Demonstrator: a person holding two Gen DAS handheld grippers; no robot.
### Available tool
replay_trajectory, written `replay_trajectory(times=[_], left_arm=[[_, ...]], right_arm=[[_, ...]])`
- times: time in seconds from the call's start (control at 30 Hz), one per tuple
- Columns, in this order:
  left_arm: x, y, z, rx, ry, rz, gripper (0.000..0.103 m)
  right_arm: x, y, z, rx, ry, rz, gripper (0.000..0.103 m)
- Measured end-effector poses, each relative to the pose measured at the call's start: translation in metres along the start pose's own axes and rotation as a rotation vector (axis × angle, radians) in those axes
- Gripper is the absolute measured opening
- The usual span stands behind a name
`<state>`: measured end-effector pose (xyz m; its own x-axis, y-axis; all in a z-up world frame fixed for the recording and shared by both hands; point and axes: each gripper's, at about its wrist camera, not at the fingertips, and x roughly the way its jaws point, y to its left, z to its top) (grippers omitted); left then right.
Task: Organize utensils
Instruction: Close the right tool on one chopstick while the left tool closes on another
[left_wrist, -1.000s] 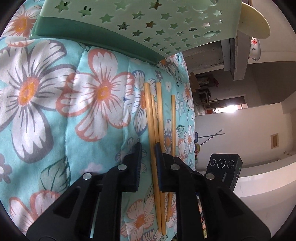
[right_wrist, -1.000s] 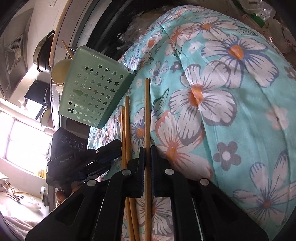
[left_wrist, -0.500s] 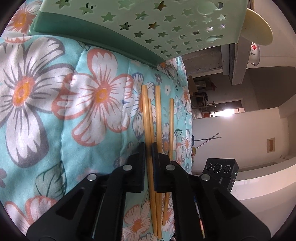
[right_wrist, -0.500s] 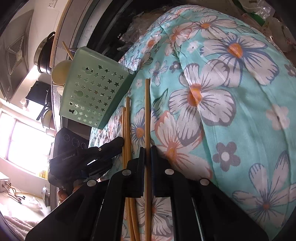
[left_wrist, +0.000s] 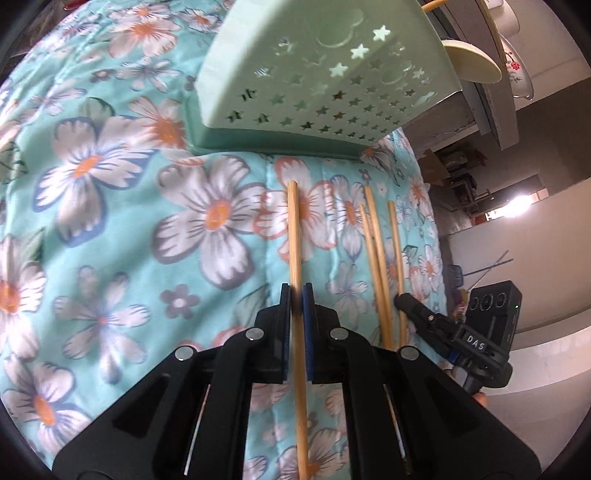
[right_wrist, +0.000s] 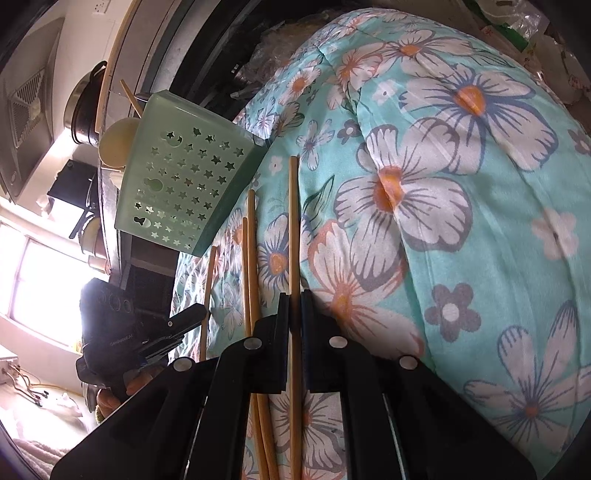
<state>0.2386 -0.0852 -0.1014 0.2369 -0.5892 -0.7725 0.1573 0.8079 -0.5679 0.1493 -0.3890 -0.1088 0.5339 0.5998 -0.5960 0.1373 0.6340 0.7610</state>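
Pale wooden chopsticks lie on a floral quilt (left_wrist: 110, 229) below a green star-punched utensil holder (left_wrist: 325, 85). My left gripper (left_wrist: 296, 291) is shut on one chopstick (left_wrist: 293, 229) and holds it apart, left of the others. Two loose chopsticks (left_wrist: 375, 251) lie side by side to its right. My right gripper (right_wrist: 294, 299) is shut on another chopstick (right_wrist: 293, 221) that rests on the quilt. The right gripper's tip (left_wrist: 410, 306) also shows in the left wrist view, on the rightmost stick. The holder (right_wrist: 184, 184) stands at the upper left in the right wrist view.
A cream spoon (left_wrist: 472, 62) sticks out of the holder. Behind it runs a shelf with a dark pot (right_wrist: 85, 107) and dishes. The quilt drops off past the chopsticks, toward a bright window (right_wrist: 44, 280) and a white counter (left_wrist: 546, 332).
My left gripper closed on one chopstick, then rose and swung away from the others with it. The holder now shows more from the side. The right gripper kept still on its chopstick.
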Motion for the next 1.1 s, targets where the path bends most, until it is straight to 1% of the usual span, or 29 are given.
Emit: replay_trajectory(times=[0.07,0.2,0.27,0.33,0.4,0.5,0.63,0.8,0.93,1.0,1.1], left_arm=[[-0.005,0.006,-0.004,0.005,-0.002,0.038,0.005],[-0.009,0.013,-0.006,0.014,0.006,0.05,0.006],[-0.011,0.012,-0.004,0.025,-0.002,0.062,0.006],[-0.013,0.011,-0.001,0.04,-0.009,0.075,0.008],[-0.016,0.01,0.003,0.057,-0.019,0.083,0.014],[-0.02,0.007,0.009,0.094,-0.032,0.109,0.02],[-0.022,0.004,0.017,0.148,-0.04,0.146,0.025],[-0.012,-0.007,0.026,0.234,-0.05,0.237,0.026],[0.002,-0.014,0.029,0.281,-0.062,0.302,0.026],[0.012,-0.015,0.028,0.297,-0.061,0.332,0.025],[0.015,-0.022,0.024,0.346,-0.089,0.378,0.023]], right_arm=[[0.002,0.002,0.001,-0.002,0.007,-0.007,0.006],[0.004,0.007,0.004,-0.011,0.02,-0.031,0.006],[0.004,0.008,0.005,-0.017,0.024,-0.043,0.006],[0.003,0.01,0.004,-0.024,0.027,-0.056,0.006],[0.003,0.013,0.002,-0.034,0.032,-0.07,0.006],[0.001,0.013,0.0,-0.04,0.045,-0.078,0.006],[-0.002,0.015,-0.003,-0.061,0.072,-0.1,0.006],[-0.004,0.02,-0.008,-0.094,0.093,-0.138,0.006],[-0.004,0.024,-0.013,-0.113,0.097,-0.161,0.006],[-0.003,0.028,-0.013,-0.125,0.107,-0.179,0.006],[-0.004,0.039,-0.006,-0.173,0.101,-0.223,0.008]])
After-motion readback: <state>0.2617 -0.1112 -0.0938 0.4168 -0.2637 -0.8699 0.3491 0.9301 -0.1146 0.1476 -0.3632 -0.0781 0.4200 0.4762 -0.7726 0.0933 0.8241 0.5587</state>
